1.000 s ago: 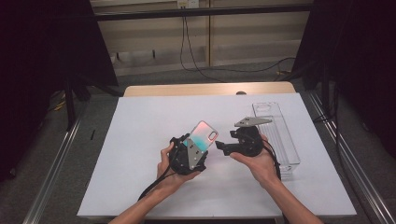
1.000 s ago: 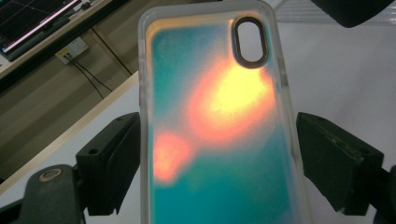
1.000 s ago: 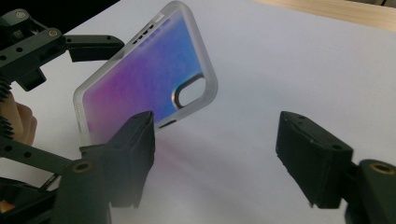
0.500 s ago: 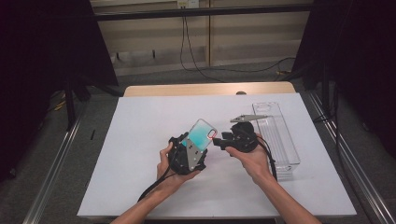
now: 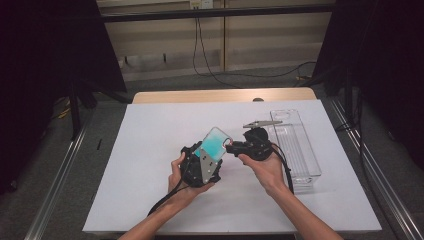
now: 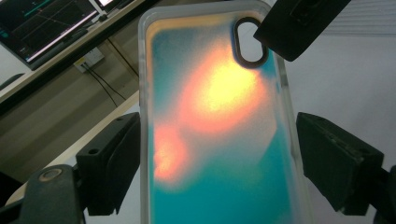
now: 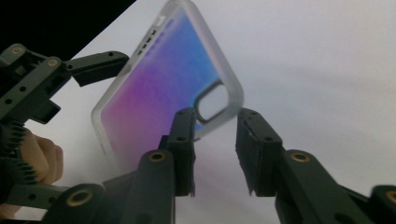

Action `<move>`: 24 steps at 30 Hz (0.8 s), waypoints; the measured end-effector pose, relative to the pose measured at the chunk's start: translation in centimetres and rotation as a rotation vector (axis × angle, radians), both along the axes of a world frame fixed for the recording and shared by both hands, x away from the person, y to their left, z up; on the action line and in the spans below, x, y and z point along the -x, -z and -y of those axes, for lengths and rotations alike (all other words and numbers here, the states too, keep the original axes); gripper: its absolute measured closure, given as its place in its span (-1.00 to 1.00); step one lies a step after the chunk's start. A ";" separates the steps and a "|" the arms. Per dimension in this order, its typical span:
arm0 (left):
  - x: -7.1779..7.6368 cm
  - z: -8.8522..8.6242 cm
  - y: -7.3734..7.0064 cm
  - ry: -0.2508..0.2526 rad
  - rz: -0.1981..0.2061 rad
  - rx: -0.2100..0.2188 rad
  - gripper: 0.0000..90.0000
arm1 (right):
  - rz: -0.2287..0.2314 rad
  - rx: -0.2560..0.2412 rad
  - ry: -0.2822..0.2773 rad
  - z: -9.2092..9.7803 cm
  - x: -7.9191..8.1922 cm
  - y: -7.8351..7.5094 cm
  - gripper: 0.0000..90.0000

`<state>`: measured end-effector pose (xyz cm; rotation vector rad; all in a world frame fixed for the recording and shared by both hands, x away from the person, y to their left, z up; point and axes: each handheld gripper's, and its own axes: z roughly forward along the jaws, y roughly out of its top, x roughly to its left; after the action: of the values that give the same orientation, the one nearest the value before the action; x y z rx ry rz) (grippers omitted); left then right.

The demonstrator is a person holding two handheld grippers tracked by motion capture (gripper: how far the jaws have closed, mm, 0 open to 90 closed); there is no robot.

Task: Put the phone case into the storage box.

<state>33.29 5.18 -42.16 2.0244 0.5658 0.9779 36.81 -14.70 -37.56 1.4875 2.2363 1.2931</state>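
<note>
One phone case (image 5: 216, 141), two grippers: left gripper (image 5: 202, 162), right gripper (image 5: 234, 148).

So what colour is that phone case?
Teal phone case with an orange glow, clear rim; left gripper view shows it best.

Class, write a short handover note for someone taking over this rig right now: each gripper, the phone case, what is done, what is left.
Left gripper: shut on the phone case, held tilted above the white table.
Right gripper: open, jaws either side of the case's camera-cutout corner, not yet closed.
Clear plastic tray: on the table at the right.
Done: case lifted off the table.
Left: probably close the right gripper on that corner; where the case goes next is unclear.
</note>
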 end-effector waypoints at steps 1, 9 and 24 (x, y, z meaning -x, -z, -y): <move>0.0 -0.1 0.0 -0.003 0.004 0.003 -0.62 | -0.005 -0.002 0.002 -0.1 0.0 -0.1 0.52; 0.1 -0.1 0.0 -0.007 0.028 0.006 -0.62 | -0.073 -0.082 0.006 0.0 -0.2 0.2 0.59; 0.1 0.0 0.1 -0.008 0.042 -0.013 -0.62 | -0.121 -0.148 0.031 0.3 -0.9 0.5 0.56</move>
<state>33.21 5.18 -42.25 2.0096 0.5467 1.0289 37.67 -15.03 -38.10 1.6880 2.2222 1.4231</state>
